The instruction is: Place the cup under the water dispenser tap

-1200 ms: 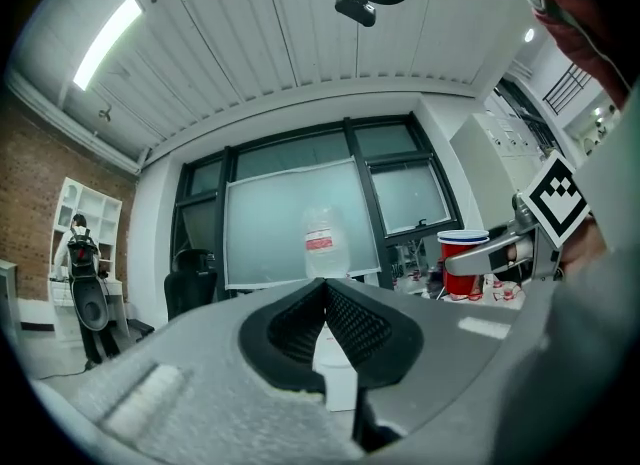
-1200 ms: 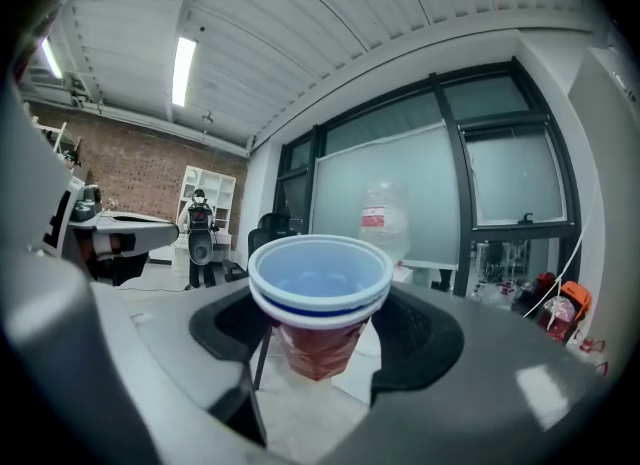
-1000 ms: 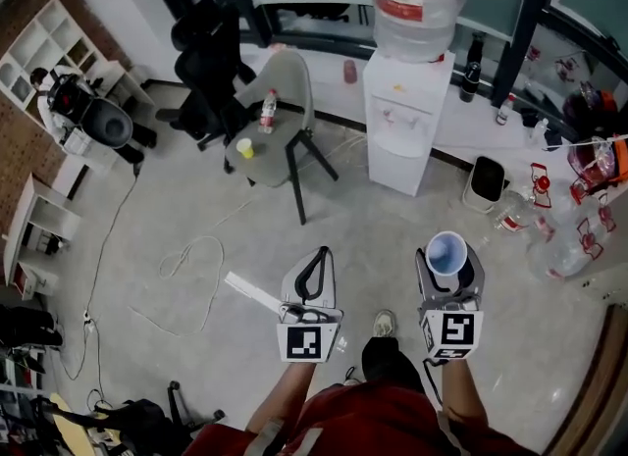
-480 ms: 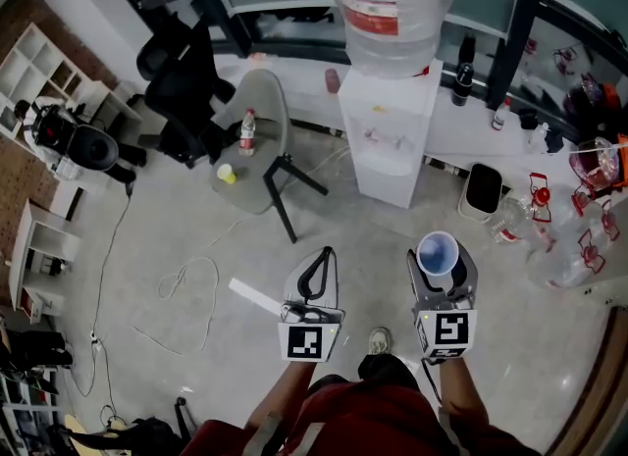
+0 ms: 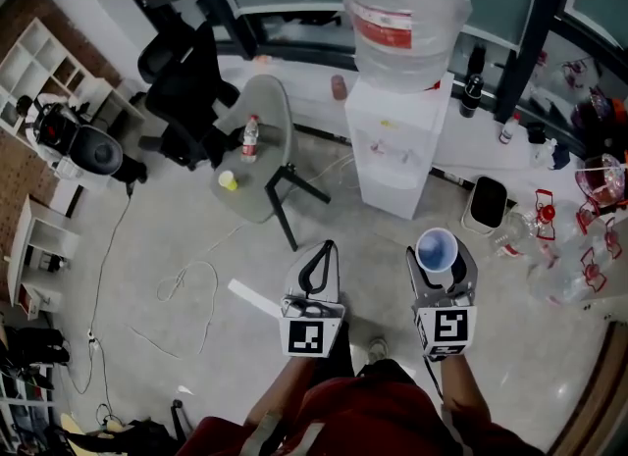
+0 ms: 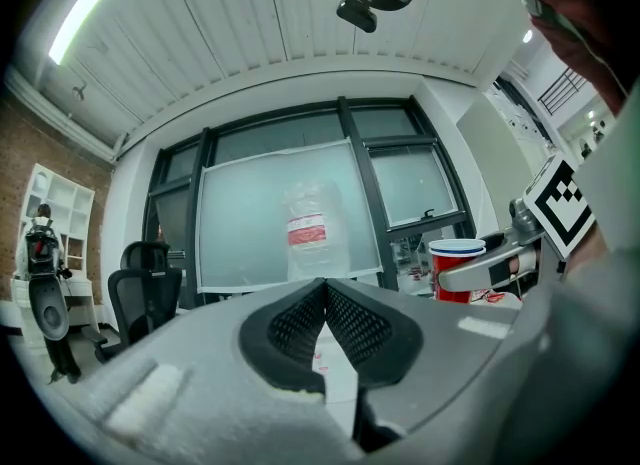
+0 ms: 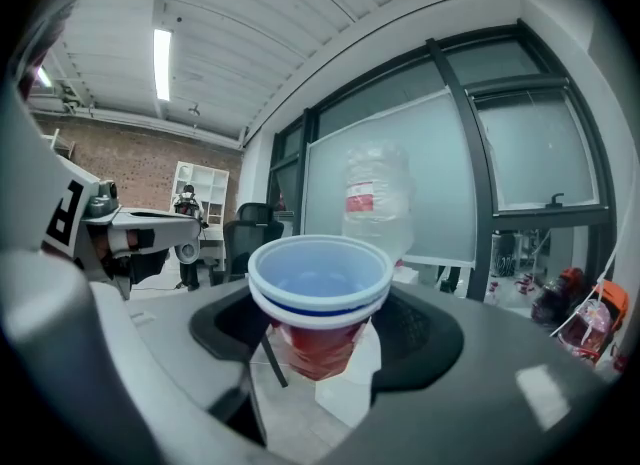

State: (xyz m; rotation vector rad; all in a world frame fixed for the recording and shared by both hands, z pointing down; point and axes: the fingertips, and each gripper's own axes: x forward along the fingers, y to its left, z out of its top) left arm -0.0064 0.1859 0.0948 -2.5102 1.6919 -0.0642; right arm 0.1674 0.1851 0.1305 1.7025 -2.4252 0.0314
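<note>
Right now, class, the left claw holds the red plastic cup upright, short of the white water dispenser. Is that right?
No: the right claw holds the red plastic cup upright, short of the white water dispenser. The right gripper view shows it.

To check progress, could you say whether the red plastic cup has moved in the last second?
Yes; the red plastic cup has moved forward, closer to the foot of the white water dispenser.
</note>
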